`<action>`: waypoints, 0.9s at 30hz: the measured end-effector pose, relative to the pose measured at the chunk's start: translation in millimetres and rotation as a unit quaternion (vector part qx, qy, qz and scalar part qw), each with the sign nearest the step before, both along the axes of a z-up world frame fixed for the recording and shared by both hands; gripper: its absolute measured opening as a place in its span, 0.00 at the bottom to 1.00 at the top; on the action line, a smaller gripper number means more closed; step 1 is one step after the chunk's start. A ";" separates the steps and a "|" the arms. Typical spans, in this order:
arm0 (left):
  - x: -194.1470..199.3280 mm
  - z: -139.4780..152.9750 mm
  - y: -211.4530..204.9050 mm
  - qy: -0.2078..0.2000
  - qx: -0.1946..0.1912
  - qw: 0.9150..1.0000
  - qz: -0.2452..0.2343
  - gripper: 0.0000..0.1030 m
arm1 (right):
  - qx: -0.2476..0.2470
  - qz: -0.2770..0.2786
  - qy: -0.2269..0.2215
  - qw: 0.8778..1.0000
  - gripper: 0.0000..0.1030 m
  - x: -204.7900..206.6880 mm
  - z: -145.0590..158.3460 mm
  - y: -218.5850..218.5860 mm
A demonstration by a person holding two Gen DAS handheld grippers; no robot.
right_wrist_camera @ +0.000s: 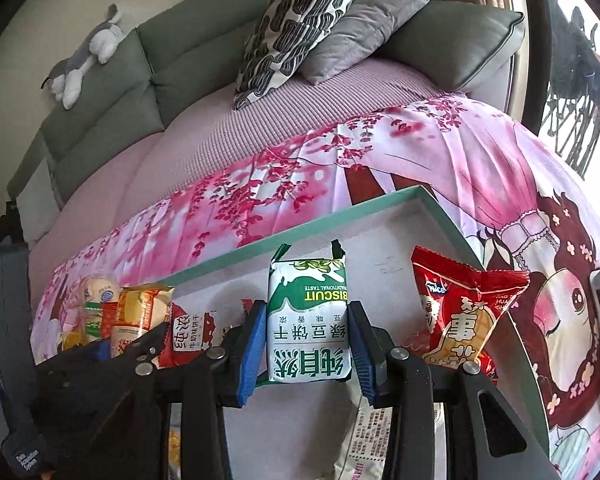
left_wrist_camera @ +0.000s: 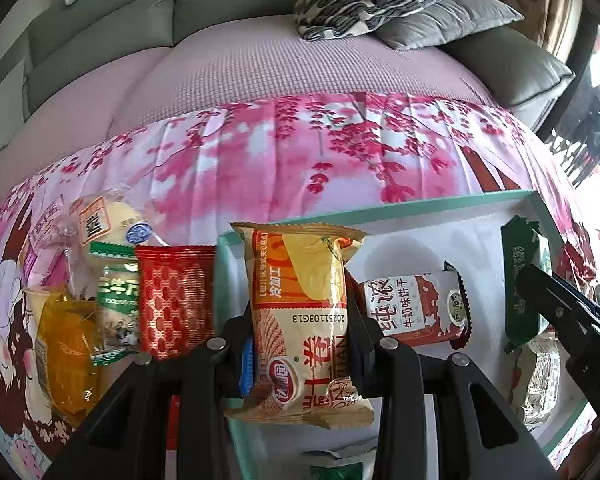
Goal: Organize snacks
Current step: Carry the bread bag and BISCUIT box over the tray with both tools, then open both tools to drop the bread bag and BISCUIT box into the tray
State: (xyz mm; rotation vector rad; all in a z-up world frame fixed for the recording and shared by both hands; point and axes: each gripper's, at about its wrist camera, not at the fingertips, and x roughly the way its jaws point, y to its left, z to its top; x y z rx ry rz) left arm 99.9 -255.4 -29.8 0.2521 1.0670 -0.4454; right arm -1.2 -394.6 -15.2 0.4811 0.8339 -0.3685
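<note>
From the left wrist camera, we see the left tongs (left_wrist_camera: 300, 344) closed on an orange and cream egg-roll packet (left_wrist_camera: 304, 320), which stands lengthwise between the two fingers and reaches past their tips. It hangs over the near left corner of a shallow teal-rimmed tray (left_wrist_camera: 420, 205) lying on a pink blossom-print cloth (left_wrist_camera: 300, 152). Inside the tray, just right of the tongs, lies a red milk-biscuit packet (left_wrist_camera: 416, 308). Left of the tray, a red patterned packet (left_wrist_camera: 176, 300) sits among other snacks.

From the right wrist camera, we see the right tongs (right_wrist_camera: 308, 344) clamped on a green and white biscuit packet (right_wrist_camera: 308, 320), held upright between the blue pads (right_wrist_camera: 252, 356) above the tray floor. A red peanut packet (right_wrist_camera: 460, 312) sits just to its right.
</note>
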 end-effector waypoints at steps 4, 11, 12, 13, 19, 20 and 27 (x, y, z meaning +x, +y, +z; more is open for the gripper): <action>-6.4 -2.5 -7.1 0.009 -0.010 1.000 -0.018 0.36 | 0.004 -0.007 0.003 1.000 0.41 -2.2 -2.5 -4.6; -7.2 -2.0 -4.9 0.026 -0.021 0.999 -0.012 0.37 | -0.004 -0.013 0.010 1.000 0.42 -4.6 -3.5 -7.0; -7.7 -1.4 -3.9 0.027 -0.021 0.999 -0.012 0.37 | -0.005 -0.011 0.008 1.000 0.42 -4.9 -2.3 -6.6; -8.0 -0.4 -3.3 0.027 -0.021 0.999 -0.012 0.38 | -0.008 -0.010 0.007 1.000 0.42 -5.0 -1.1 -5.9; -9.3 13.1 2.8 0.027 -0.038 0.999 -0.008 0.50 | -0.013 -0.011 0.001 1.000 0.42 -8.1 5.5 -5.1; -10.3 16.5 3.4 0.026 -0.042 0.999 -0.008 0.51 | -0.013 -0.012 0.000 1.000 0.42 -9.1 6.5 -5.1; -13.1 30.4 9.9 0.026 -0.055 0.998 0.006 0.75 | -0.021 -0.013 0.006 1.000 0.53 -11.5 9.4 -6.8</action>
